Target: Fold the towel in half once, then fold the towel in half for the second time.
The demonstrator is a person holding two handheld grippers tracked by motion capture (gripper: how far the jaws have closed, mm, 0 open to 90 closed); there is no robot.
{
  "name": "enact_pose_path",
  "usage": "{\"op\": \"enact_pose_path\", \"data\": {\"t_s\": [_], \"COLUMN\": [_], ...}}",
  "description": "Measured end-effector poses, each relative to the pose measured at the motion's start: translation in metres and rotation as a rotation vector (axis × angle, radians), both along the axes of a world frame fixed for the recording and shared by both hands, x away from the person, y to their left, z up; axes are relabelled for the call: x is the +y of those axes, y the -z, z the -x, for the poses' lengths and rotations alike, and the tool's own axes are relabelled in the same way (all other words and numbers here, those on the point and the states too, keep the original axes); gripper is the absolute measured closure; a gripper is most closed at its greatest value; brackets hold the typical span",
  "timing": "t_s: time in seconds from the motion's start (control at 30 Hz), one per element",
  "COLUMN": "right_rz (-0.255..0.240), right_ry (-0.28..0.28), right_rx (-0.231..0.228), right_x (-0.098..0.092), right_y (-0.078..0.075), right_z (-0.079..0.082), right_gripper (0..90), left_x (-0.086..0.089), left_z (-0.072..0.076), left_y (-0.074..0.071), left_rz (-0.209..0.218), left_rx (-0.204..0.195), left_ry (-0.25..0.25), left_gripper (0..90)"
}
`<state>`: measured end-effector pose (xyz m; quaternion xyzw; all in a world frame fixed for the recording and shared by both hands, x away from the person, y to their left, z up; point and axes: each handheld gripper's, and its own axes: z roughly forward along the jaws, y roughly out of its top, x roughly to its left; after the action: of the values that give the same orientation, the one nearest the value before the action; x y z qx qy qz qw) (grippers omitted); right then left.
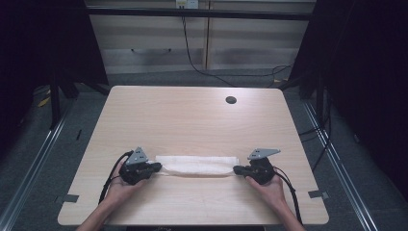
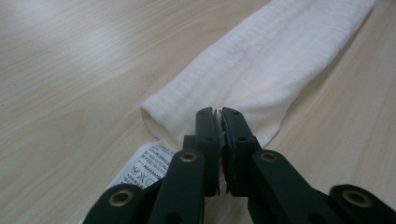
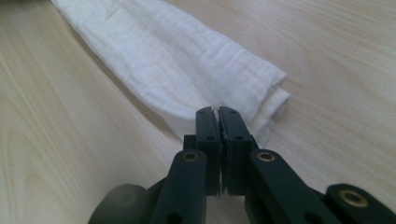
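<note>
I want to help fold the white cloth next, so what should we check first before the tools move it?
1. Left tool shut on the folded white cloth at its end: ok, a thin edge sits between the jaws.
2. Right tool shut on the other end: ok.
3. Cloth lying flat and straight between the two tools: ok.
4. Care label tucked out of the way: not ok, it sticks out beside the left tool.
5. Wooden table has room beyond the cloth: ok.
6. All layers caught in each grip: cannot tell.
</note>
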<state>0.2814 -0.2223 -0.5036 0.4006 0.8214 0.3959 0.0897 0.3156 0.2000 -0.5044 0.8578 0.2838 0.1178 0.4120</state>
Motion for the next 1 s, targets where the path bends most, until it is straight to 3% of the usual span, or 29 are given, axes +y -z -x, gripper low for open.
{"op": "enact_pose_path", "data": {"t_s": [0.13,0.33,0.6,0.7,0.73,0.87,1.0], "right_rz": [-0.008,0.002,-0.007,-0.005,-0.005,-0.009,-0.029], "right_ry": [0.01,0.009,0.015,0.011,0.012,0.013,0.004], "right_rx": [0.004,0.0,-0.001,-0.001,0.003,0.002,-0.013], "right_x": [0.002,0.006,0.009,0.009,0.009,0.009,0.009], "right_y": [0.001,0.0,0.001,0.001,0.001,0.001,0.0], "right_z": [-0.004,-0.01,-0.017,-0.017,-0.017,-0.018,-0.016], "right_gripper": [87.6,87.6,87.5,87.4,87.4,87.3,77.7], "left_x": [0.001,0.004,0.005,0.007,0.01,0.016,0.022], "left_z": [-0.009,-0.018,-0.02,-0.02,-0.02,-0.016,-0.013], "left_y": [0.001,0.002,0.002,-0.001,-0.006,-0.012,-0.017], "left_rz": [-0.001,0.028,0.046,0.071,0.098,0.124,0.145], "left_rx": [-0.011,0.01,0.031,0.051,0.077,0.073,0.069], "left_ry": [-0.017,-0.045,-0.062,-0.063,-0.043,-0.039,-0.058], "left_gripper": [85.8,85.8,84.8,77.5,73.7,65.4,58.5]}}
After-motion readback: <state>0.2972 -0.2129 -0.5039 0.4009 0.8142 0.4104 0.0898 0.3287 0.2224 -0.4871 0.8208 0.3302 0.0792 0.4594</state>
